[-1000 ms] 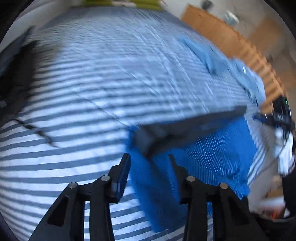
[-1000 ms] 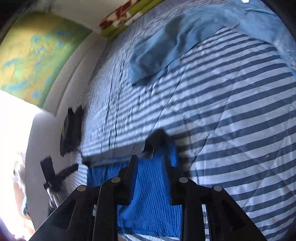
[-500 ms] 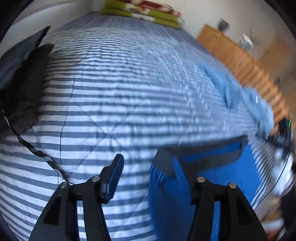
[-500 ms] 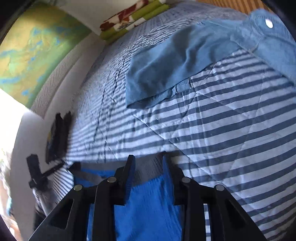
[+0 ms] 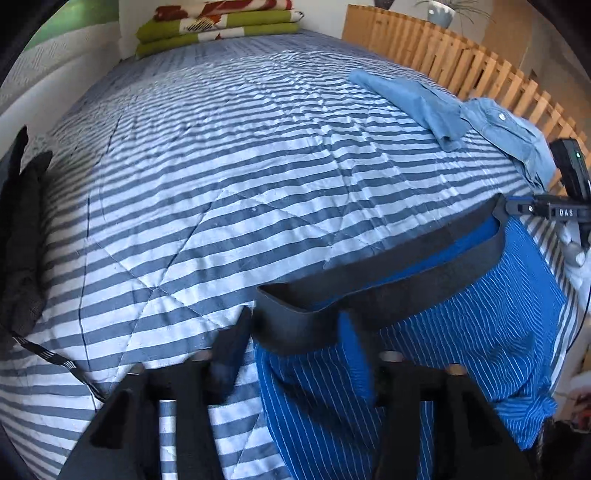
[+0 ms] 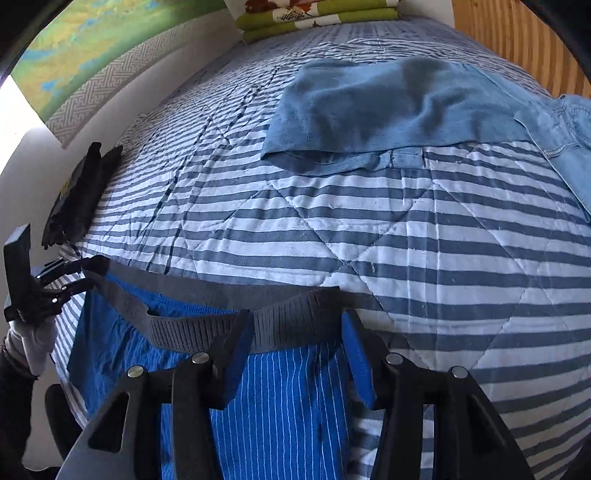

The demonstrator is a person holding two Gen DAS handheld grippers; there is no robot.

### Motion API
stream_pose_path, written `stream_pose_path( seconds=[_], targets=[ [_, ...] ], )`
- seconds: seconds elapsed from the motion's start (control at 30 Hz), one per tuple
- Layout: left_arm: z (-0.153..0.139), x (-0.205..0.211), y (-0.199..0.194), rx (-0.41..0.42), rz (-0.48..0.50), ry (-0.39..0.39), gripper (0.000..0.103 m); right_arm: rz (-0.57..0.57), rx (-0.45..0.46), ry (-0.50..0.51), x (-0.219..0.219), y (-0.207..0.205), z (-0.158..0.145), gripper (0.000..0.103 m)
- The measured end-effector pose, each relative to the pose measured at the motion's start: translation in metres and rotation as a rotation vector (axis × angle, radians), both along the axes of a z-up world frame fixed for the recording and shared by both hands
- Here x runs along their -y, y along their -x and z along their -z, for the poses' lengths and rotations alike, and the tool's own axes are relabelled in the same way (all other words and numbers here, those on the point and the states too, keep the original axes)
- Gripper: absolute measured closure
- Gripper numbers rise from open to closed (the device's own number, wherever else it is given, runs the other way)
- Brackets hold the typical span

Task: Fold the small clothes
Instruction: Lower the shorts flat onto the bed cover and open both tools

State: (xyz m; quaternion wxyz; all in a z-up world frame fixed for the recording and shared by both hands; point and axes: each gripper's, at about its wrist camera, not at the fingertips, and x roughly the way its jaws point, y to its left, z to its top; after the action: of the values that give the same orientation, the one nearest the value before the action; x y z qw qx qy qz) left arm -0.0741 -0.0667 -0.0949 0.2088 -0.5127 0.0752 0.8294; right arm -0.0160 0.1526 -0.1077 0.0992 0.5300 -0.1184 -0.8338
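Note:
Blue pin-striped shorts (image 5: 461,332) with a dark grey waistband (image 5: 388,280) lie at the near edge of the striped quilt (image 5: 221,166). In the left wrist view my left gripper (image 5: 291,343) is open, its fingers astride the band's left corner. In the right wrist view my right gripper (image 6: 297,343) is open too, and the ribbed waistband (image 6: 207,325) crosses the gap above the shorts (image 6: 288,398). Each gripper shows small in the other view: the right gripper (image 5: 513,208) at the band's far end, the left gripper (image 6: 79,275) likewise.
A light blue denim shirt (image 5: 443,107) (image 6: 388,107) is spread on the far right of the bed. A black garment with a strap (image 5: 22,240) lies at the left edge. Folded green-and-red blankets (image 5: 218,26) sit at the head. A wooden slat rail (image 5: 461,62) runs along the right.
Both grippers moved the shorts' waistband down towards the quilt. The right gripper's fingers have spread wider. The left gripper's fingers, wide apart half a second ago, have come closer around the band corner.

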Motion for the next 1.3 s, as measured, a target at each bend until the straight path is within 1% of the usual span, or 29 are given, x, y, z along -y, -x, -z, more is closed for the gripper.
stream_pose_path(
  seconds=[0.03, 0.07, 0.1, 0.13, 0.17, 0.2, 0.23, 0.37, 0.43, 0.47, 0.5, 0.57, 0.6, 0.63, 0.67, 0.7, 0.77, 0.8, 0.87, 0.9, 1.0, 1.03, 1.07, 1.1, 1.13, 1.2, 1.23, 1.27, 1.3],
  targets=[
    [0.001, 0.002, 0.002, 0.004, -0.016, 0.001, 0.078, 0.004, 0.000, -0.003, -0.001, 0.000, 0.001, 0.058],
    [0.001, 0.003, 0.003, 0.010, -0.021, -0.012, 0.087, 0.006, 0.002, -0.007, -0.001, 0.000, 0.002, 0.058],
    [0.001, 0.004, 0.003, 0.014, -0.019, -0.028, 0.090, 0.003, 0.005, -0.006, -0.001, -0.001, 0.002, 0.058],
    [-0.001, 0.003, 0.001, 0.008, -0.013, -0.031, 0.094, -0.001, -0.006, -0.009, -0.001, -0.004, 0.001, 0.064],
    [-0.003, 0.004, -0.001, -0.002, -0.008, -0.025, 0.096, 0.000, -0.012, -0.028, 0.001, -0.004, 0.000, 0.079],
    [-0.006, 0.003, -0.003, -0.013, -0.001, -0.021, 0.096, 0.005, -0.011, -0.046, 0.001, -0.005, 0.000, 0.088],
    [-0.009, 0.005, -0.004, -0.018, -0.004, -0.029, 0.097, 0.007, -0.011, -0.027, -0.002, -0.006, -0.001, 0.095],
    [-0.021, 0.017, 0.007, 0.009, -0.071, -0.128, 0.097, 0.045, -0.051, 0.034, -0.015, -0.010, -0.014, 0.097],
    [-0.019, 0.023, 0.018, 0.017, -0.127, -0.145, 0.097, 0.100, -0.061, 0.099, -0.026, -0.004, -0.016, 0.098],
    [-0.017, 0.024, 0.024, 0.027, -0.145, -0.147, 0.097, 0.115, -0.059, 0.116, -0.028, 0.001, -0.014, 0.098],
    [-0.012, 0.020, 0.027, 0.030, -0.148, -0.122, 0.096, 0.127, -0.049, 0.114, -0.029, 0.006, -0.011, 0.098],
    [0.000, 0.010, 0.031, 0.038, -0.138, -0.040, 0.087, 0.143, -0.030, 0.076, -0.027, 0.014, -0.005, 0.098],
    [0.004, 0.008, 0.031, 0.044, -0.137, -0.021, 0.082, 0.146, -0.018, 0.061, -0.026, 0.017, -0.001, 0.098],
    [0.006, 0.010, 0.032, 0.054, -0.151, -0.013, 0.064, 0.142, 0.004, 0.037, -0.024, 0.021, 0.003, 0.097],
    [0.006, 0.016, 0.032, 0.053, -0.178, -0.026, 0.055, 0.138, 0.027, 0.019, -0.024, 0.023, 0.008, 0.095],
    [0.004, 0.025, 0.031, 0.038, -0.212, -0.039, 0.054, 0.141, 0.044, 0.015, -0.025, 0.025, 0.010, 0.093],
    [-0.003, 0.038, 0.027, 0.010, -0.251, -0.033, 0.054, 0.162, 0.025, 0.028, -0.032, 0.020, 0.007, 0.087],
    [-0.007, 0.044, 0.024, -0.001, -0.255, -0.033, 0.054, 0.174, 0.014, 0.033, -0.036, 0.017, 0.004, 0.084],
    [-0.010, 0.048, 0.020, 0.004, -0.235, -0.063, 0.054, 0.193, 0.003, 0.036, -0.041, 0.007, -0.002, 0.084],
    [-0.009, 0.047, 0.020, 0.011, -0.224, -0.061, 0.054, 0.185, -0.009, 0.055, -0.042, -0.001, -0.006, 0.084],
    [0.003, 0.037, 0.027, -0.001, -0.232, 0.022, 0.054, 0.148, -0.026, 0.088, -0.035, -0.022, -0.016, 0.084],
    [0.010, 0.033, 0.032, -0.012, -0.236, 0.072, 0.054, 0.129, -0.033, 0.076, -0.030, -0.030, -0.019, 0.084],
    [0.017, 0.030, 0.034, -0.027, -0.258, 0.141, 0.054, 0.113, -0.034, 0.071, -0.026, -0.038, -0.021, 0.084],
    [0.020, 0.031, 0.036, -0.030, -0.279, 0.169, 0.055, 0.087, -0.020, 0.070, -0.022, -0.049, -0.020, 0.084],
    [0.019, 0.032, 0.037, -0.020, -0.288, 0.162, 0.056, 0.074, -0.007, 0.058, -0.018, -0.056, -0.018, 0.084],
    [0.009, 0.041, 0.030, -0.016, -0.318, 0.106, 0.056, 0.077, 0.024, -0.007, -0.017, -0.072, -0.015, 0.084],
    [-0.001, 0.042, 0.022, -0.025, -0.314, 0.085, 0.056, 0.086, 0.032, -0.013, -0.021, -0.083, -0.014, 0.084],
    [-0.009, 0.040, 0.014, -0.035, -0.298, 0.072, 0.055, 0.098, 0.043, 0.005, -0.026, -0.091, -0.013, 0.084],
    [-0.019, 0.035, 0.004, -0.047, -0.266, 0.060, 0.054, 0.123, 0.058, 0.050, -0.034, -0.105, -0.011, 0.084]
  ],
)
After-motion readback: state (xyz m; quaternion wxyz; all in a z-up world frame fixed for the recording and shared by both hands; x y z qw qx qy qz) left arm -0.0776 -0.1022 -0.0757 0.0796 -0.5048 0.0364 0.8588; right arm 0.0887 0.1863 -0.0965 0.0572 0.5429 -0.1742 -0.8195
